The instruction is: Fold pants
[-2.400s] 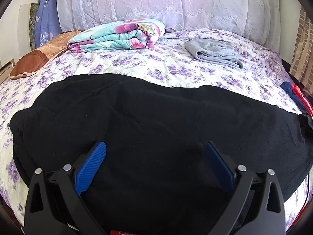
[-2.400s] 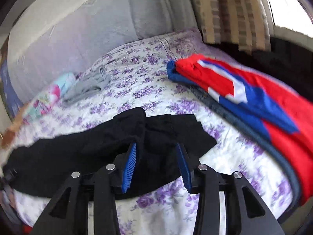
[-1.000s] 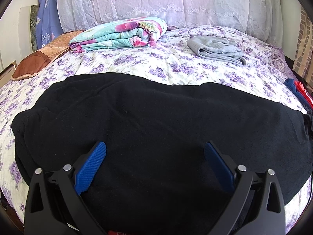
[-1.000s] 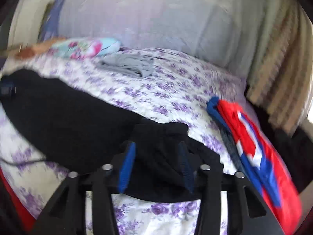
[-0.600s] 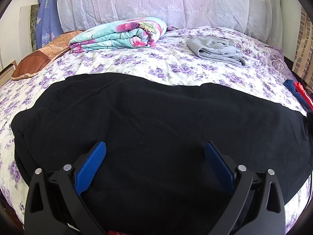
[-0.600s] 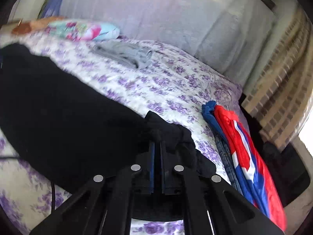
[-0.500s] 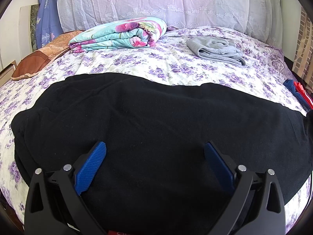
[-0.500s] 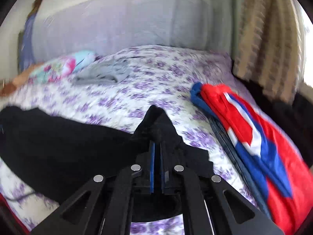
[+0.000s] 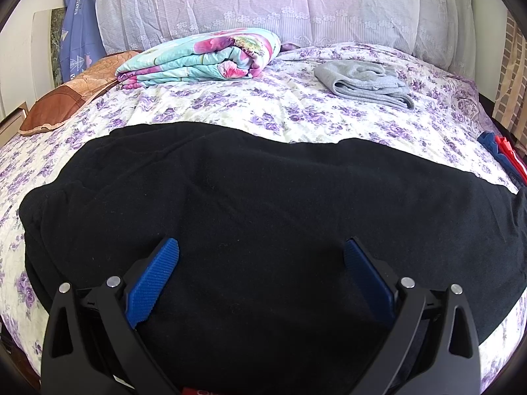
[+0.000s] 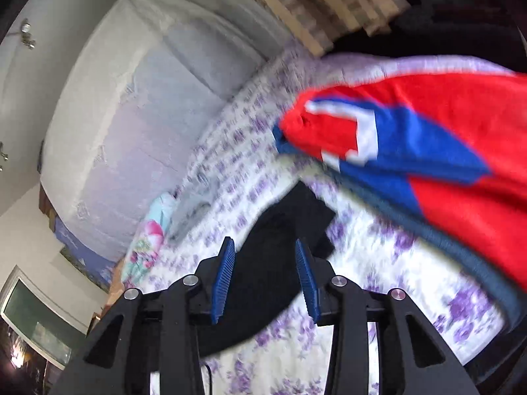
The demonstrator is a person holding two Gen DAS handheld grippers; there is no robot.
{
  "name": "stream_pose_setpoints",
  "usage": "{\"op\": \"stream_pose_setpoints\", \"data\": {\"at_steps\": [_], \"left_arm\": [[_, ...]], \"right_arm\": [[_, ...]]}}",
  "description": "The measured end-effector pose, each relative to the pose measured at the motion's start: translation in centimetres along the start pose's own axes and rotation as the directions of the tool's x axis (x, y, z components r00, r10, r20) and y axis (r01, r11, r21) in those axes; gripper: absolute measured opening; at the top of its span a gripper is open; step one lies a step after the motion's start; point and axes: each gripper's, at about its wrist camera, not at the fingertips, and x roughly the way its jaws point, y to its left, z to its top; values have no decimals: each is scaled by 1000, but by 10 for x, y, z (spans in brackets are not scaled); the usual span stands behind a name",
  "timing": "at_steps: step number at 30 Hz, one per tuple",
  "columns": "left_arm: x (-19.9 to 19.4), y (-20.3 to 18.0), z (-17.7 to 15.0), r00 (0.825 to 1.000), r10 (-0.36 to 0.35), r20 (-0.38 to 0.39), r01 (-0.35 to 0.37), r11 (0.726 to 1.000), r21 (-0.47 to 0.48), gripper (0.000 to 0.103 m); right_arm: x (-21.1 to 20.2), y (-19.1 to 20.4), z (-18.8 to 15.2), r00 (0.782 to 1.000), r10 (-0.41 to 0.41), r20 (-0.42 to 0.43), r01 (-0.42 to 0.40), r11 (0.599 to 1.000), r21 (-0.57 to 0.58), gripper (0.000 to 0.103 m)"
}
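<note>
Black pants (image 9: 263, 197) lie spread sideways across the flowered bed sheet (image 9: 296, 115). My left gripper (image 9: 260, 256) hovers low over their near edge, open wide, its blue pads (image 9: 154, 279) apart with only flat cloth beneath. In the tilted, blurred right wrist view, one end of the black pants (image 10: 290, 217) rests on the sheet ahead of my right gripper (image 10: 263, 242). The right jaws are opening. The cloth shows in the gap between them, but neither pad presses on it.
A folded floral blanket (image 9: 204, 56) and a folded grey garment (image 9: 362, 82) lie near the covered headboard. A brown pillow (image 9: 66, 98) sits at the left. A red and blue garment (image 10: 411, 131) lies on the bed's right side beside the pants' end.
My right gripper shut on the pants' end, lifted it, then let go with its jaws parted again, and its view rolled. The left gripper and the spread pants kept still.
</note>
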Motion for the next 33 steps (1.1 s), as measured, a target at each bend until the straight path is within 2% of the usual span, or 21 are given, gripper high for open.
{"op": "stream_pose_setpoints", "data": {"at_steps": [1, 2, 4, 5, 6, 8, 10, 12, 14, 17, 22, 26, 27, 28, 30, 33], "left_arm": [[0, 0, 0, 1000, 0, 0, 0, 1000, 0, 98], [0, 0, 0, 1000, 0, 1, 0, 1000, -1, 98], [0, 1, 0, 1000, -3, 4, 3, 1000, -4, 98], [-1, 2, -1, 1000, -7, 7, 7, 1000, -8, 98], [-1, 2, -1, 1000, -9, 8, 9, 1000, -12, 98], [-1, 2, 0, 1000, -8, 8, 8, 1000, -14, 98], [-1, 2, 0, 1000, -6, 7, 6, 1000, -13, 98], [-1, 2, 0, 1000, -6, 8, 6, 1000, -13, 98], [-1, 2, 0, 1000, -7, 9, 7, 1000, -13, 98], [-1, 1, 0, 1000, -4, 9, 4, 1000, -12, 98], [-1, 2, 0, 1000, -4, 10, 5, 1000, -14, 98], [0, 2, 0, 1000, -2, 9, 2, 1000, -12, 98], [-1, 2, 0, 1000, -1, 9, 1, 1000, -13, 98], [-1, 2, 1, 1000, 2, 9, -2, 1000, -13, 98], [-3, 2, 1, 1000, 14, 11, -13, 1000, -23, 98], [-10, 3, 3, 999, 30, 21, -29, 998, -52, 98]], "right_arm": [[-16, 3, 11, 998, 13, 57, -13, 1000, -3, 52], [-36, 3, 23, 992, -4, 124, 5, 1000, -4, 57], [-65, 1, 36, 974, -104, 199, 108, 994, -7, 64], [-69, 4, 37, 974, -142, 176, 152, 987, -44, 67], [-64, 6, 32, 981, -156, 115, 166, 982, -90, 69], [-32, 6, 7, 987, -150, -56, 142, 982, -125, 69], [6, 1, -19, 975, -110, -195, 93, 991, -91, 68], [37, -6, -41, 960, -52, -276, 48, 999, -23, 65], [55, -10, -51, 959, -20, -281, 33, 998, 44, 64], [58, -17, -56, 970, 5, -243, 27, 991, 130, 63], [71, -17, -53, 969, 2, -247, 37, 987, 153, 63], [89, -21, -43, 977, 20, -213, 18, 984, 176, 63], [95, -20, -41, 980, 16, -199, 19, 985, 172, 55], [97, -19, -40, 983, 12, -183, 18, 987, 161, 37], [97, -20, -37, 989, 32, -144, -8, 987, 161, 13], [86, -13, -23, 995, 68, -67, -59, 990, 125, 12]]}}
